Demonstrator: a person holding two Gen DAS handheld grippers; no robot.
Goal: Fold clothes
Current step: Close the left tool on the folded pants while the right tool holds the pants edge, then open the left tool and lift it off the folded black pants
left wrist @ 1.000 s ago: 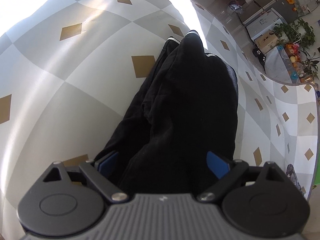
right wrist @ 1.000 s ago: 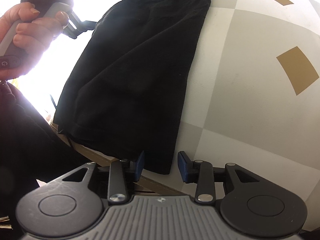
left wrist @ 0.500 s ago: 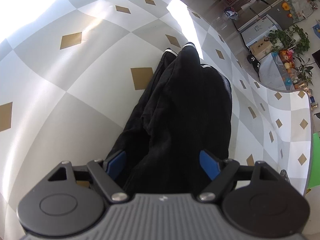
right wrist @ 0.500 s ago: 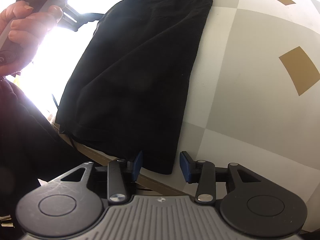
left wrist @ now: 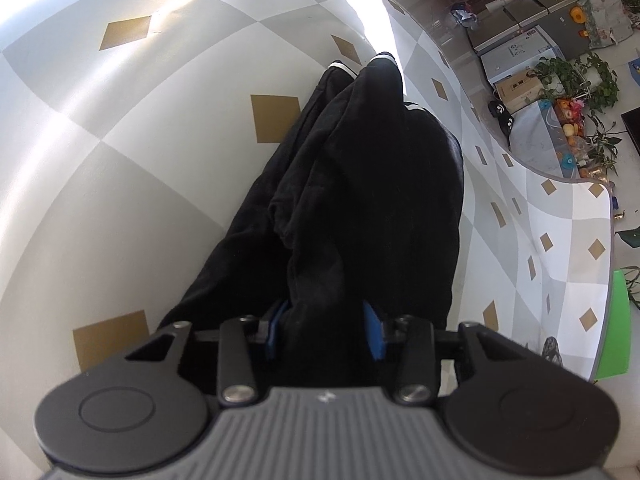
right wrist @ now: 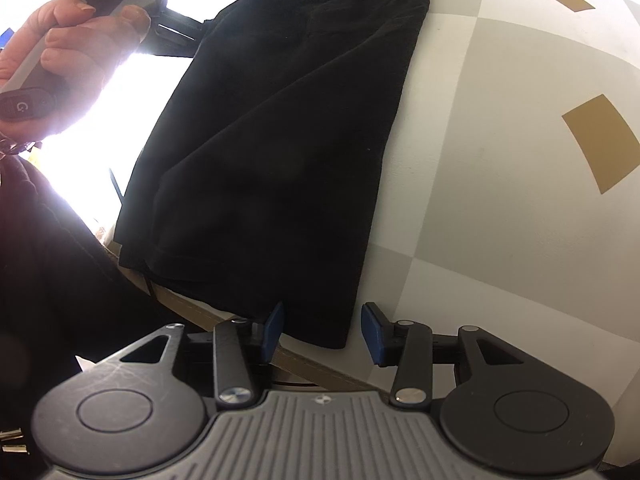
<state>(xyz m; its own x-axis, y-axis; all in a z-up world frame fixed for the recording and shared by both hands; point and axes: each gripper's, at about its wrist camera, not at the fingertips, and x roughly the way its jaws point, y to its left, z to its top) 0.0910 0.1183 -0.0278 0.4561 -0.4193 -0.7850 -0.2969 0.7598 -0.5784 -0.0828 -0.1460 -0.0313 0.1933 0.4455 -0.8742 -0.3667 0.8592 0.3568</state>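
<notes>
One black garment (left wrist: 360,184), long axis running away from left claw (left wrist: 326,334)

Table (left wrist: 132,184) w/ grey-white check cloth, tan diamond patches. Beyond far edge: potted plants (left wrist: 576,76), cardboard box (left wrist: 516,88), white appliance (left wrist: 508,56), fruit (left wrist: 570,130) on a low stand. Green chair (left wrist: 614,324) at right edge.

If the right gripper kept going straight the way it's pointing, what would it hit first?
Most likely the near corner of the black garment lying between its open fingers, with the checked tablecloth just under it; depth is hard to judge.
</notes>
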